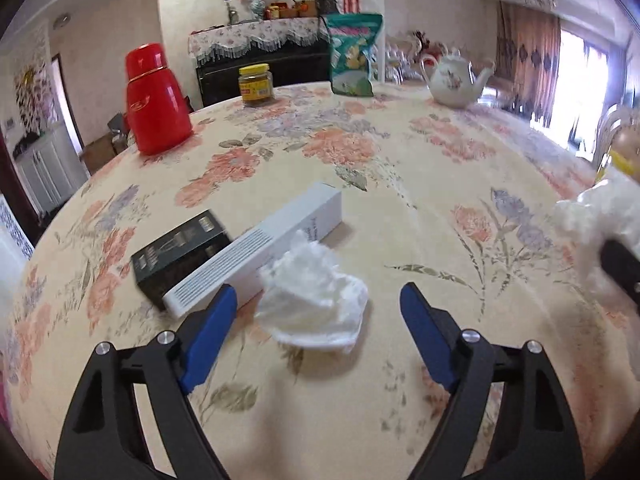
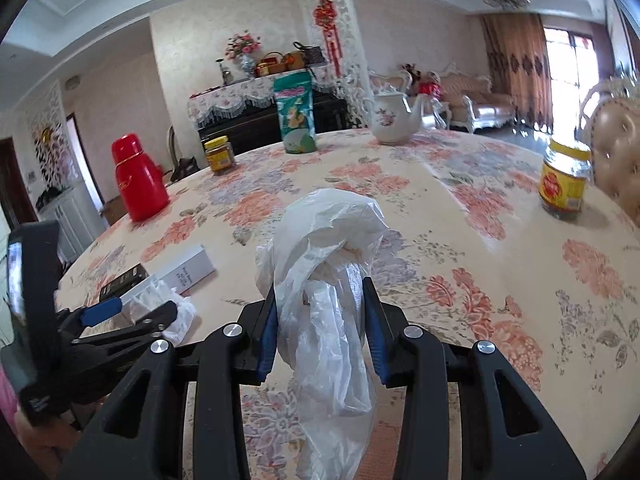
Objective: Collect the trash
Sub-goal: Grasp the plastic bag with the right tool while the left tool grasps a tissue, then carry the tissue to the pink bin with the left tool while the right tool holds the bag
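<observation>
A crumpled white tissue (image 1: 314,300) is seen lying on the flowered tablecloth (image 1: 400,168). The left gripper (image 1: 316,312) is held over it with its blue fingers (image 1: 210,336) spread wide, one on each side. The tissue is between them but is not touched by either one. Just behind the tissue, a long white box (image 1: 256,252) is laid flat, and a black box (image 1: 180,252) is laid right beside it.

A thin white plastic bag (image 2: 324,292) is squeezed tight by the right gripper (image 2: 320,312). The bag is bunched up above the fingers and hangs down below them.

Farther back on the table, a red flask (image 1: 156,100), a small jar with a yellow lid (image 1: 256,84), a green snack bag (image 1: 352,56) and a white teapot (image 1: 454,78) are stood upright. Another jar with a yellow label (image 2: 564,178) is stood alone near the right edge.
</observation>
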Action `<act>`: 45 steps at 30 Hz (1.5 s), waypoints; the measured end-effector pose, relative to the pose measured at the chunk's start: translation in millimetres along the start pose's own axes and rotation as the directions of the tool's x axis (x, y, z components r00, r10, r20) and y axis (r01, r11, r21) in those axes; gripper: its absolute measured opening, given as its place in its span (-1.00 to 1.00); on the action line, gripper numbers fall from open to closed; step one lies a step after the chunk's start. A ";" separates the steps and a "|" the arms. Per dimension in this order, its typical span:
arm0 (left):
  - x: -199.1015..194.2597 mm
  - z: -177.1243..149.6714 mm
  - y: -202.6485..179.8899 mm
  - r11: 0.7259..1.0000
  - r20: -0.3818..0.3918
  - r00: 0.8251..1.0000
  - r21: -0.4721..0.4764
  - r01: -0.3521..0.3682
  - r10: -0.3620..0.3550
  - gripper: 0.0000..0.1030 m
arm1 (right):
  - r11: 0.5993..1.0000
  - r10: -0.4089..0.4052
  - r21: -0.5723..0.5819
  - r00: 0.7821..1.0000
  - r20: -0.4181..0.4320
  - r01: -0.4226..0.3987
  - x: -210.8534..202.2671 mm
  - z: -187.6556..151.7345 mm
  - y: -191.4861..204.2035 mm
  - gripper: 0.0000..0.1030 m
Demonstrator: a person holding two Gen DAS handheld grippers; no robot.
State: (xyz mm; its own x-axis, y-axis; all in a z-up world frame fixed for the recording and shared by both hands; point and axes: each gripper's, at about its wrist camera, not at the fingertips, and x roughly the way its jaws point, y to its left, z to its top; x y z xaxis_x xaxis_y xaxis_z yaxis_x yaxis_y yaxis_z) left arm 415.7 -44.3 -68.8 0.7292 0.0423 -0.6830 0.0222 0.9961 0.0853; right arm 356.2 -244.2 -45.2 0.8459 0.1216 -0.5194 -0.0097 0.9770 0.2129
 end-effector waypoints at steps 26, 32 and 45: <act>-87.4 -62.5 42.7 0.995 0.043 0.997 -0.074 0.061 -0.057 -0.71 | 0.994 0.065 -0.085 0.997 -0.041 -0.068 4.8 -10.5 26.1 -0.27; -117.3 -90.9 66.4 0.993 0.063 0.997 -0.106 0.052 -0.045 -0.71 | 0.985 0.095 -0.139 0.993 -0.073 -0.105 6.9 -20.8 44.4 -0.27; -165.0 -134.0 125.6 0.984 0.119 0.992 -0.174 -0.021 0.042 -0.70 | 0.944 0.202 -0.232 0.966 -0.161 -0.236 -1.5 -36.2 96.3 -0.27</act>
State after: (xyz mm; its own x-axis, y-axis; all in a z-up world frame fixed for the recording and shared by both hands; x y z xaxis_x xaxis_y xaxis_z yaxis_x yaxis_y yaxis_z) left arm 206.5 84.1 -42.6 0.8057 0.0749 -0.5876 -0.1129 0.9932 -0.0281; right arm 334.7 -143.9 -53.9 0.7295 0.3426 -0.5920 -0.3321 0.9340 0.1314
